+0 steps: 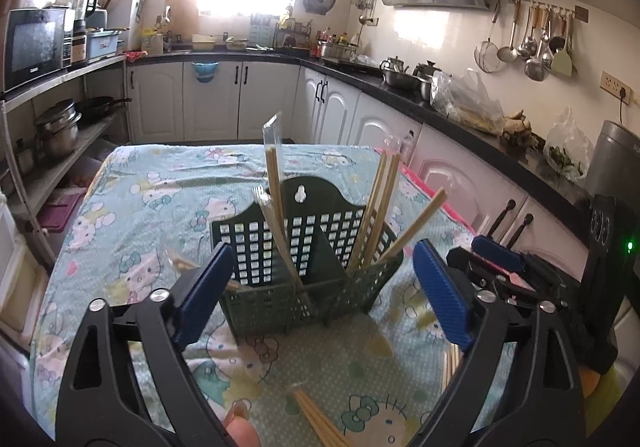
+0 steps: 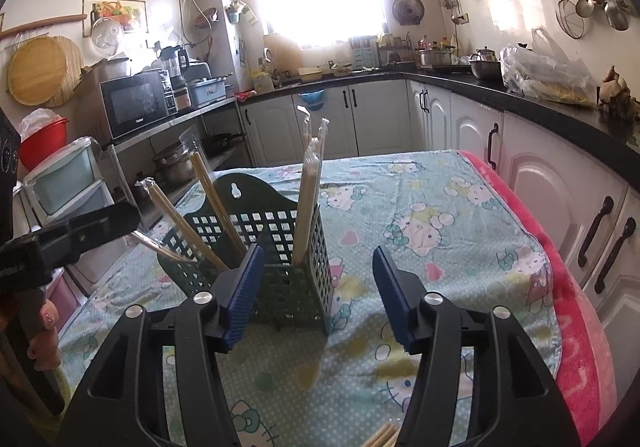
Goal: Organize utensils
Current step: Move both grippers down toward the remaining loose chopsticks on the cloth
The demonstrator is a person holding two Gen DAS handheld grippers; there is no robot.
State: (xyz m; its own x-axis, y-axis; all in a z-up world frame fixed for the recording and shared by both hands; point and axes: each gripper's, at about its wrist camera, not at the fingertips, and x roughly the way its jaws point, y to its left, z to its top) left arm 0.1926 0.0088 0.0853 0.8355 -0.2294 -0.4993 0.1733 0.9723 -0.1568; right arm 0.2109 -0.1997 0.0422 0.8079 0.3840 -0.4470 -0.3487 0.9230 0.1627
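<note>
the caddy point(image 1: 304, 275) is standing mid-table point(image 1: 140, 183), holding wrapped chopsticks point(image 1: 276, 191). the left gripper point(image 1: 324, 279) is gaping wide, gripping nothing; the right gripper point(image 2: 318, 295) is sitting half open, empty, just right of the caddy.

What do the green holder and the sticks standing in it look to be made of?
Green holder: probably moulded plastic, dark and matte, judging by its uniform grid holes and keyhole hanger. Sticks: pale wood or bamboo, unpainted; glossy crinkled tops suggest clear plastic sleeves.

Both tools point(image 1: 322, 283) point(image 2: 318, 297) agape, tilted downward
</note>
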